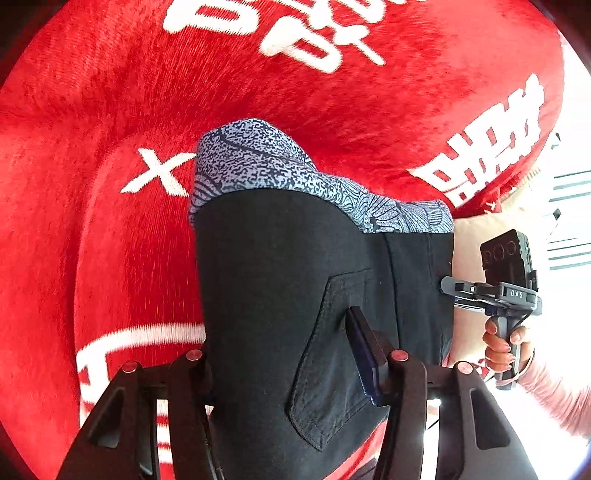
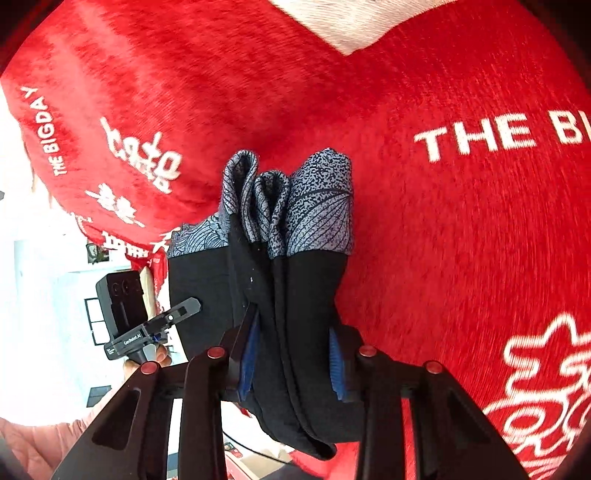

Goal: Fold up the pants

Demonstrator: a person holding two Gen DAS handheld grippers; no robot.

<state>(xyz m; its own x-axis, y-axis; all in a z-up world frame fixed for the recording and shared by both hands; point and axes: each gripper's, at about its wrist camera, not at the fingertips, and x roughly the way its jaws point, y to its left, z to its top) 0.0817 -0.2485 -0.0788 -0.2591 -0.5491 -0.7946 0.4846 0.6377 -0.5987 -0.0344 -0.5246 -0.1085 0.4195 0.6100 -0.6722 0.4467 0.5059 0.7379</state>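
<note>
The pants are black with a blue-grey patterned band at the far end and a back pocket. They hang lifted above the red blanket, stretched between both grippers. My left gripper is shut on one black edge. My right gripper is shut on a bunched stack of the pants, with several folds showing at the patterned end. The right gripper also shows in the left wrist view, touching the pants' right edge. The left gripper shows in the right wrist view at the pants' left edge.
A red plush blanket with white lettering covers the surface under the pants. Its edge drops off toward a bright room on one side. A pale patch lies at the blanket's far edge.
</note>
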